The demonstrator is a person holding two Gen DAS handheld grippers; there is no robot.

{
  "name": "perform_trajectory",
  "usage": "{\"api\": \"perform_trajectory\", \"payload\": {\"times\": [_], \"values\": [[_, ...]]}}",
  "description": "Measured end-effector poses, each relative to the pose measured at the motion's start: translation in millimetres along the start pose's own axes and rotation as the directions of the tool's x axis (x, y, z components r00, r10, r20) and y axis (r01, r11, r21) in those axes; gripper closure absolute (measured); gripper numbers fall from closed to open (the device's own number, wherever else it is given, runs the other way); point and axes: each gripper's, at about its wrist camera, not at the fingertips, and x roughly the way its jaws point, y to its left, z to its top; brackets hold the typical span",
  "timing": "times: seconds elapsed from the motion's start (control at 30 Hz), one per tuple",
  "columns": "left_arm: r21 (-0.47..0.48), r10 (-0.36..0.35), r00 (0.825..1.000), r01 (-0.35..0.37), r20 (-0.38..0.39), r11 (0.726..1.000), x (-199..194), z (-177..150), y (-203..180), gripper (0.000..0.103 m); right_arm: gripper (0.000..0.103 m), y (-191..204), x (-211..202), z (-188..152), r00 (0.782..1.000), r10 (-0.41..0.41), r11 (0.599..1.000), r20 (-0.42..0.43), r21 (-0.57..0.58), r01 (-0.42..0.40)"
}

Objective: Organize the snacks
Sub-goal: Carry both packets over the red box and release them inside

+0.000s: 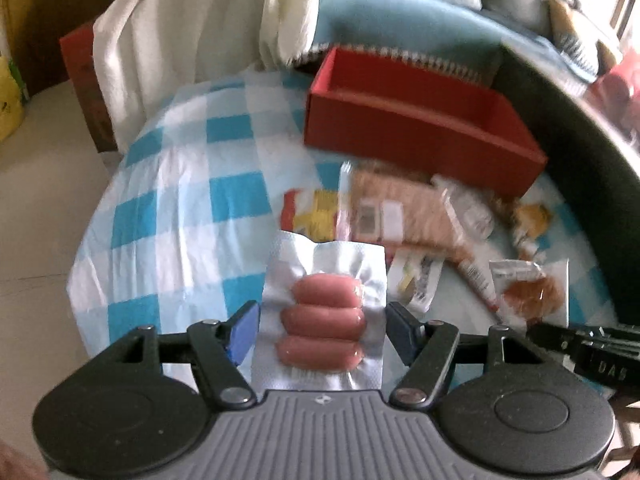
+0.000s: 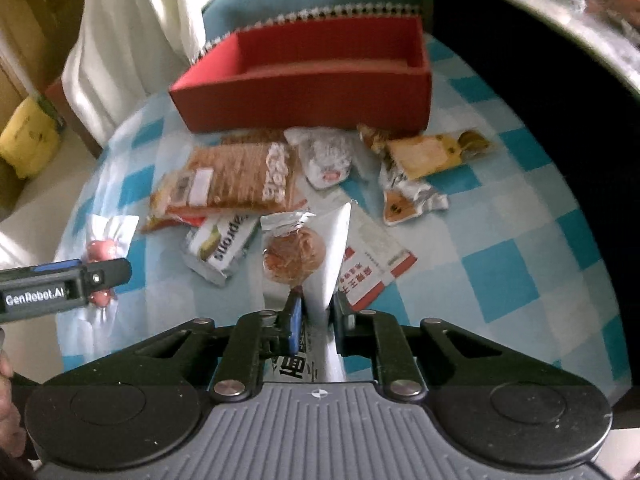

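Right wrist: gripper (image 2: 314,314) pinching snack pouch (image 2: 296,256)

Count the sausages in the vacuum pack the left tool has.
3. They lie stacked in one clear sausage pack between the left tool's pads: one farthest from the camera, one in the middle, one nearest. More could be hidden under the pack.

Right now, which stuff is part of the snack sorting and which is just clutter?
Job:
- sausage pack, in left tongs
- round pastry packet, in right tongs
- red box
- cracker pack

Clutter:
- white cloth
- yellow bag
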Motion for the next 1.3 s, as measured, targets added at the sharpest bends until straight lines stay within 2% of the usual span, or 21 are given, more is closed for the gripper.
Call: {"api": "perform_trajectory", "payload": {"times": [0.07, 0.17, 0.3, 0.4, 0.5, 0.67, 0.83, 1.3], "values": [[0.005, -0.017, 0.999, 0.017, 0.033, 1.000, -9, 6, -5, 0.042, 0.083, 8, -12, 8, 1.000, -0.009, 1.000, 0.012, -0.005, 0.009], [0.014, -0.041, 0.996, 0.040, 0.076, 0.999, -16, 22, -14, 0.042, 0.083, 27, -34, 28, 0.997, 0.002, 0.998, 0.081, -0.058, 0.003], [0.040, -0.046, 0.991, 0.041, 0.123, 0.998, -18, 45, -28, 0.042, 0.083, 37, -40, 54, 0.990, 0.014, 0.995, 0.140, -0.097, 0.000], [0.067, -0.032, 0.990, 0.023, 0.139, 0.997, -8, 63, -38, 0.042, 0.083, 36, -30, 72, 0.985, 0.027, 0.995, 0.169, -0.102, -0.010], [0.063, -0.023, 0.990, 0.014, 0.142, 0.998, 8, 83, -46, 0.042, 0.083, 30, -14, 86, 0.987, 0.019, 0.996, 0.160, -0.085, -0.006], [0.060, -0.030, 0.989, 0.022, 0.142, 0.998, 34, 108, -57, 0.042, 0.083, 18, 2, 108, 0.984, -0.029, 0.996, 0.177, -0.081, 0.044], [0.072, -0.037, 0.990, 0.027, 0.139, 0.997, 54, 125, -69, 0.042, 0.083, 9, 10, 128, 0.971, -0.093, 0.991, 0.220, -0.072, 0.112], [0.092, -0.007, 0.988, -0.007, 0.154, 0.996, 85, 160, -76, 0.042, 0.083, 9, 45, 170, 0.958, -0.147, 0.980, 0.247, -0.096, 0.175]]}}
